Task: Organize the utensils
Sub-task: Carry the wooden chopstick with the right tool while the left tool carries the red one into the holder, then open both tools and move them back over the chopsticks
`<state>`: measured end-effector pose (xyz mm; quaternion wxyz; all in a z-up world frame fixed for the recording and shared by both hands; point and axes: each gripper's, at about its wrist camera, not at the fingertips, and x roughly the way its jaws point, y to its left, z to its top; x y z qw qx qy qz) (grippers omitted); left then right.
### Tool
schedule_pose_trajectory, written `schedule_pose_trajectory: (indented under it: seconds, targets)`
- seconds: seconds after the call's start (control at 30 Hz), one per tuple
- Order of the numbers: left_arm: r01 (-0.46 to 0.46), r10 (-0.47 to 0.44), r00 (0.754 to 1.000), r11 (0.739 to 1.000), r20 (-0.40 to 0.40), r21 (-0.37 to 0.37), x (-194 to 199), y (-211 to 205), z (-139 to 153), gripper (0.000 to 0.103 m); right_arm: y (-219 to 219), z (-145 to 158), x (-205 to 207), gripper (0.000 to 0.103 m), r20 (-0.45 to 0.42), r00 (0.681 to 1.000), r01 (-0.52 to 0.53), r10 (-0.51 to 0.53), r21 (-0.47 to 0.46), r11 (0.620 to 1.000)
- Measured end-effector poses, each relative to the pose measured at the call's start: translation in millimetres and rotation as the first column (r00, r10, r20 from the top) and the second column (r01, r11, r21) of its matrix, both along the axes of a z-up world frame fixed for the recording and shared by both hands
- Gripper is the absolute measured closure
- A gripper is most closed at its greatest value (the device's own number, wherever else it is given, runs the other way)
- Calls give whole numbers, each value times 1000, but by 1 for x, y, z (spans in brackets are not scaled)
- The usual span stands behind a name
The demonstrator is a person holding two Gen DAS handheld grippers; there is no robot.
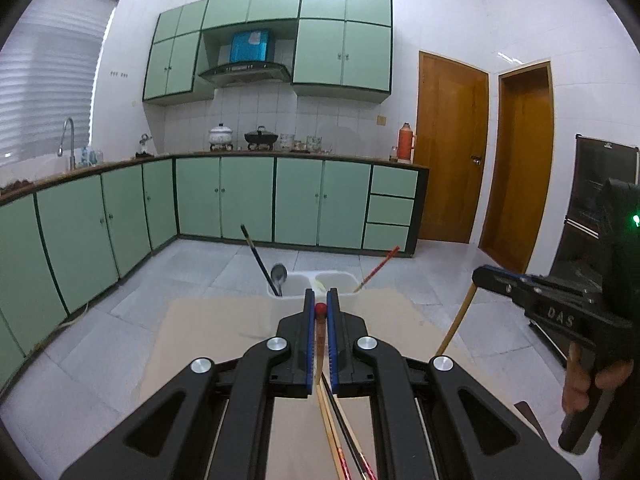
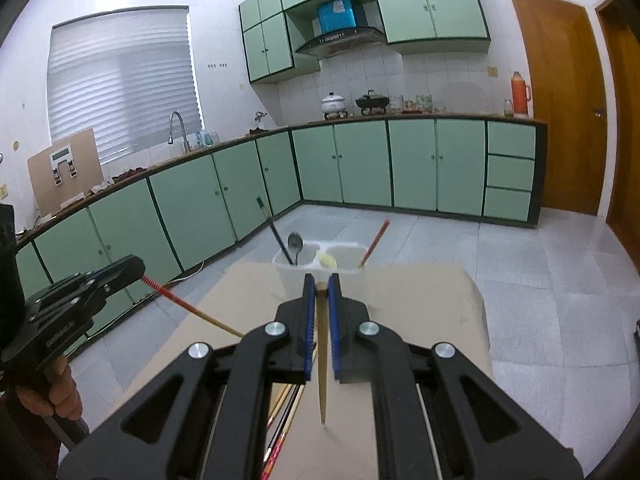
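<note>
With a dark chopstick (image 2: 276,236), spoon (image 2: 295,245) and red chopstick (image 2: 375,245) already in the far white organizer (image 2: 296,276), I've left gripper (image 1: 320,300) clenched on a red-tipped chopstick (image 1: 320,330), right gripper (image 2: 321,285) on a plain one (image 2: 322,360), more lying near on the table (image 2: 420,300).

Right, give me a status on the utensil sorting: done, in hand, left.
Done: the white two-compartment holder already has a black chopstick and a spoon in its left side and a red chopstick in its right.
In hand: the left gripper pinches a red-tipped chopstick; the right gripper pinches a plain wooden one.
Left: both held sticks, plus loose chopsticks on the table.
</note>
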<state>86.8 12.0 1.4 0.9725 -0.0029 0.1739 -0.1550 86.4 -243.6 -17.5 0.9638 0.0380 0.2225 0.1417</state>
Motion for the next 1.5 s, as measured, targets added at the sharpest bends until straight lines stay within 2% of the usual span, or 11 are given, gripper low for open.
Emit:
schedule_pose_trajectory:
  seconds: [0.37, 0.53, 0.73, 0.83, 1.0, 1.17, 1.37, 1.47, 1.5]
  targets:
    - [-20, 21, 991, 1000, 131, -5, 12, 3, 52, 98, 1, 66, 34, 97, 137, 990, -25, 27, -13, 1000]
    - [-15, 17, 981, 1000, 194, -15, 36, -4, 80, 98, 4, 97, 64, 97, 189, 982, -17, 23, -36, 999]
    - [-17, 19, 978, 1000, 210, -13, 82, -13, 91, 98, 8, 108, 104, 97, 206, 979, 1, 14, -71, 997]
    - [-20, 22, 983, 1000, 182, -10, 107, -17, 86, 98, 8, 107, 125, 97, 215, 977, 14, 4, -83, 996]
    - [-23, 22, 992, 1000, 124, 8, 142, -23, 63, 98, 7, 88, 161, 97, 193, 981, 21, -6, -76, 997]
    - [-32, 31, 996, 999, 80, 10, 173, -24, 39, 98, 9, 58, 192, 97, 138, 990, 25, -17, -53, 998]
    - [-38, 38, 999, 999, 0, 37, 208, -26, 10, 97, 12, 24, 209, 97, 47, 999, -4, 7, -57, 998]
    - [-33, 34, 999, 999, -25, 31, 210, -25, 1, 97, 11, 15, 209, 93, 18, 1000, -9, 10, -47, 999]
    - [-32, 33, 999, 999, -26, 29, 209, -24, 1, 92, 11, 14, 207, 87, 18, 1000, -8, 9, -45, 999]
